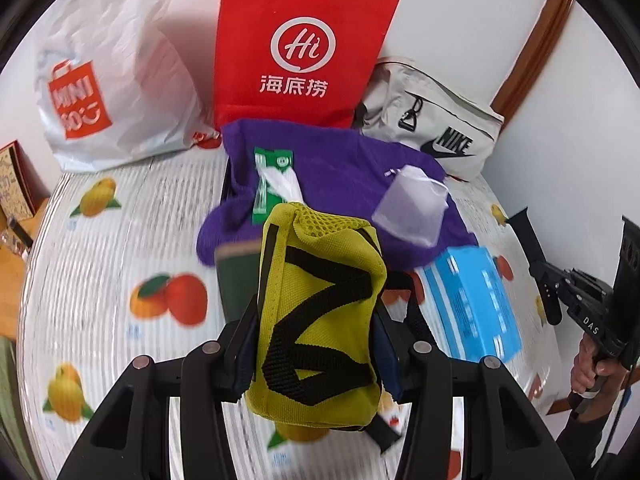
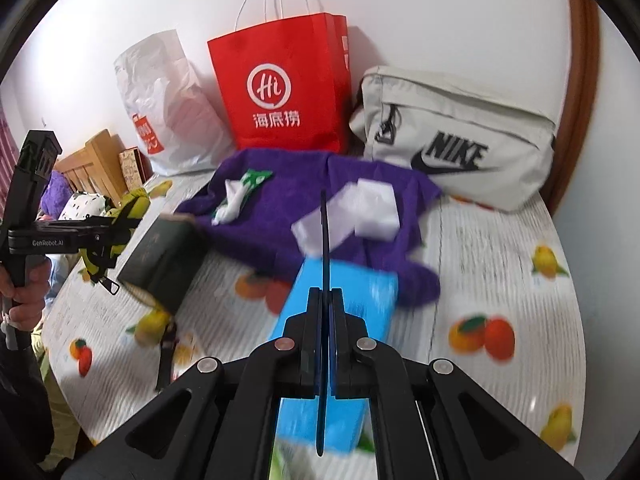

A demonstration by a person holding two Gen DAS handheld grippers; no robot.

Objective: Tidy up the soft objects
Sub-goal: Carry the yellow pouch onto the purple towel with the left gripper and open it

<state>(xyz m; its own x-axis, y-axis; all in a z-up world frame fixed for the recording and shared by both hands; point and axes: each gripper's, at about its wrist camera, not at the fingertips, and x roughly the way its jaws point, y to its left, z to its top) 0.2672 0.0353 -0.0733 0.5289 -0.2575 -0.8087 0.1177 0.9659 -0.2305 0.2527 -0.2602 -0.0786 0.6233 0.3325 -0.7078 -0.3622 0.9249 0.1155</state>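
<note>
The left gripper is closed on the yellow mesh fabric pouch with black zigzag straps; its two fingers press the pouch from both sides and hold it above the round table with the fruit-print cover. In the left wrist view the pouch fills the centre. It looks light and soft, so it will bend under pressure. I judge the best hold is across its padded middle, as now, and not on the loose straps.

At 10 o'clock stands the white crumpled plastic shopping bag, at 12 o'clock the red paper bag with a white logo, and at 2 o'clock the grey fabric waist bag. Just beyond the pouch lies the purple fleece cloth.

The right gripper has its fingers pressed together with nothing between them. It hangs over the flat blue plastic package.
</note>
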